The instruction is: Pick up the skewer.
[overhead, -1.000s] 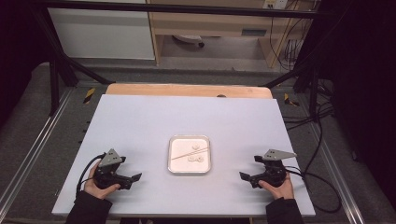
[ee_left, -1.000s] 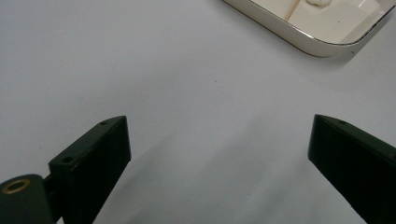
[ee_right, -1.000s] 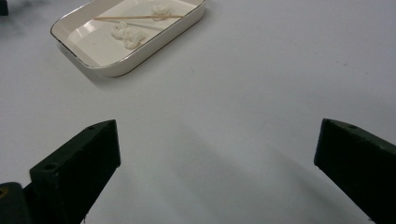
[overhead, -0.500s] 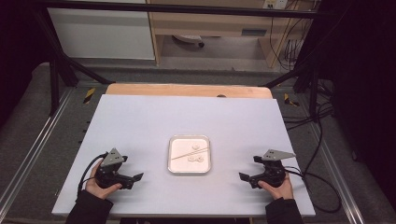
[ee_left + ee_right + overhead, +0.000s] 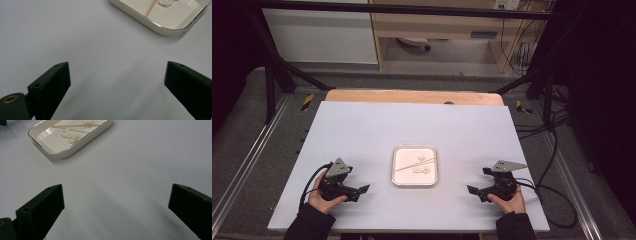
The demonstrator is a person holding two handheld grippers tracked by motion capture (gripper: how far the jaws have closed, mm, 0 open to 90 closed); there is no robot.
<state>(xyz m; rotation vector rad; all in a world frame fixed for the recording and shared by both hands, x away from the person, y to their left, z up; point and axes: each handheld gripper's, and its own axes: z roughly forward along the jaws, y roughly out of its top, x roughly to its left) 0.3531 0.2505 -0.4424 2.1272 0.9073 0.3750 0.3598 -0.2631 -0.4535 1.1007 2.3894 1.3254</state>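
The tray (image 5: 414, 184) sits mid-worktop between your two grippers, a thin stick (image 5: 414, 164) running left-right inside it. Your left gripper (image 5: 353, 192) and right gripper (image 5: 477, 187) both rest with jaws spread wide, empty, about equally near.

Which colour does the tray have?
The shallow rectangular tray is cream-white, clearest in the right gripper view.

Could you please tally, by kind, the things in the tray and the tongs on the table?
Tray: 1
Thin wooden stick, lying in the tray: 1
White lumpy pieces in the tray, one beyond the stick and one nearer: 2
Tongs, both open, left and right: 2
Total: 6
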